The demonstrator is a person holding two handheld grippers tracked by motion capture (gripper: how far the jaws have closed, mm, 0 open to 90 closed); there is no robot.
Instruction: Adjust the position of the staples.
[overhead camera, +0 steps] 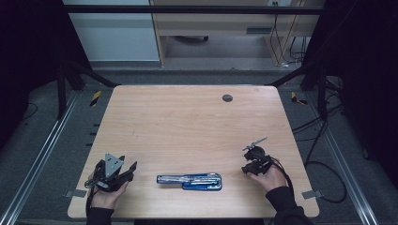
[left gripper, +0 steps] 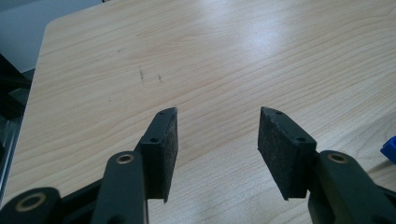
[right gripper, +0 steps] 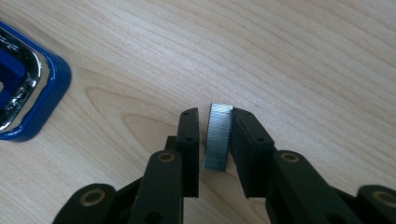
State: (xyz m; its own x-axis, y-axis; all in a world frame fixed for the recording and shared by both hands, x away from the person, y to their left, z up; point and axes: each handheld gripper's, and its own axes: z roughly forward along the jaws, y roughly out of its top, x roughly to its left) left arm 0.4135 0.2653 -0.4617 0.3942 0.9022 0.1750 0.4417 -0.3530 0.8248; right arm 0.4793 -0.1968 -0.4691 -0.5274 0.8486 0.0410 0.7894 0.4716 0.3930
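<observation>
A blue tool case [overhead camera: 189, 181] holding shiny metal tools lies near the table's front edge, between my two hands. Its rounded corner [right gripper: 44, 107] shows at the left of the right gripper view, and a blue tip [left gripper: 390, 148] at the right edge of the left gripper view. My left gripper [overhead camera: 130, 168] rests left of the case, its jaws [left gripper: 219, 112] wide open over bare wood. My right gripper [overhead camera: 248, 161] sits right of the case. Between its narrow jaws [right gripper: 215, 112] stands a ridged silver metal strip [right gripper: 218, 137]; it lies against the right pad, with a thin gap to the left pad.
The wooden table [overhead camera: 187, 122] has a round grey grommet [overhead camera: 227, 98] near its far edge. Metal rails run along both sides, and cables lie on the floor at the right. A pale desk stands beyond the table.
</observation>
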